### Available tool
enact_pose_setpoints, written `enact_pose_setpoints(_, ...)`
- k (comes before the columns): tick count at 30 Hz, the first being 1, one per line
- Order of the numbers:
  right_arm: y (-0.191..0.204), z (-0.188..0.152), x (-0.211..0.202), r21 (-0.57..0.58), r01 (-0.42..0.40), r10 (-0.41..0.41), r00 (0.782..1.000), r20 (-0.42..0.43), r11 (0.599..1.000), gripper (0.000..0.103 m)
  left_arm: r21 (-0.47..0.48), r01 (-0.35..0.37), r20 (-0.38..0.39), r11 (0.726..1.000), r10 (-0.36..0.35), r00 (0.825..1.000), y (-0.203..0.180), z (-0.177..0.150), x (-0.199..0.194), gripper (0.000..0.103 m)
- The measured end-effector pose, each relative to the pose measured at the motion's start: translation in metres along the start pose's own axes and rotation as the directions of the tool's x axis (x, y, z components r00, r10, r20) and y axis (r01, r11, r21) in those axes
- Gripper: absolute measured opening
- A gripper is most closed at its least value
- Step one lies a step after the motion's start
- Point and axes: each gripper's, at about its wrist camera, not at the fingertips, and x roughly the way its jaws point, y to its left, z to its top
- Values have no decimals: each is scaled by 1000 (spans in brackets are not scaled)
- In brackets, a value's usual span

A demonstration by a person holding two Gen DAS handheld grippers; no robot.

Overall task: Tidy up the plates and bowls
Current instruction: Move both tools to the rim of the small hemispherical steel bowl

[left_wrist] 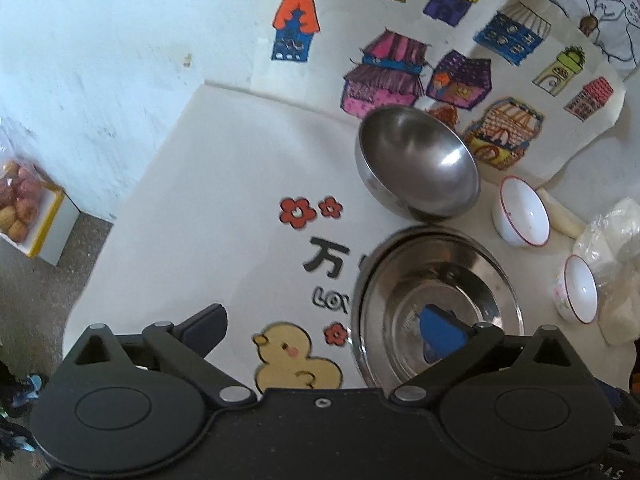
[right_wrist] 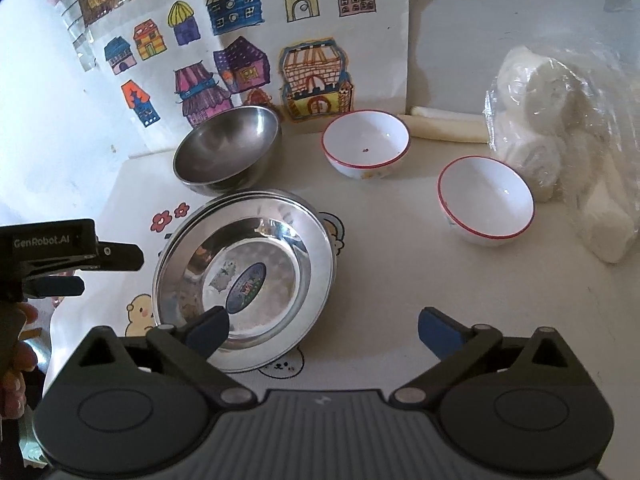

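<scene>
Right wrist: shiny round steel plates [right_wrist: 244,276] w/ stacked rims

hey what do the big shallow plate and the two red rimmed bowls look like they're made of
Shallow plate: looks like polished stainless steel; mirror-like reflections. Red-rimmed bowls: glossy white, probably glazed ceramic or melamine; shine alone cannot settle which.

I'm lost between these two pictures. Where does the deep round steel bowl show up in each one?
Left wrist view: the deep round steel bowl sits right of centre in the upper half, just beyond the flat shiny steel plate.
Right wrist view: the same bowl is left of centre, again just beyond the steel plate.
Shared landmark: the paper sheet of coloured house drawings standing right behind the bowl.
</scene>
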Motion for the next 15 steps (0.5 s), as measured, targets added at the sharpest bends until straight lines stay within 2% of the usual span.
enact_pose_setpoints(7, 9, 9, 7, 3, 3, -3, 1000, 27, 1000, 103, 48, -7, 32, 999, 6, 999, 11, 26, 7, 102)
enact_pose_setpoints(15, 20, 43, 30, 8, 1, -2, 997, 75, 1000, 103, 136, -17, 65, 991, 8, 998, 10, 71, 27, 102)
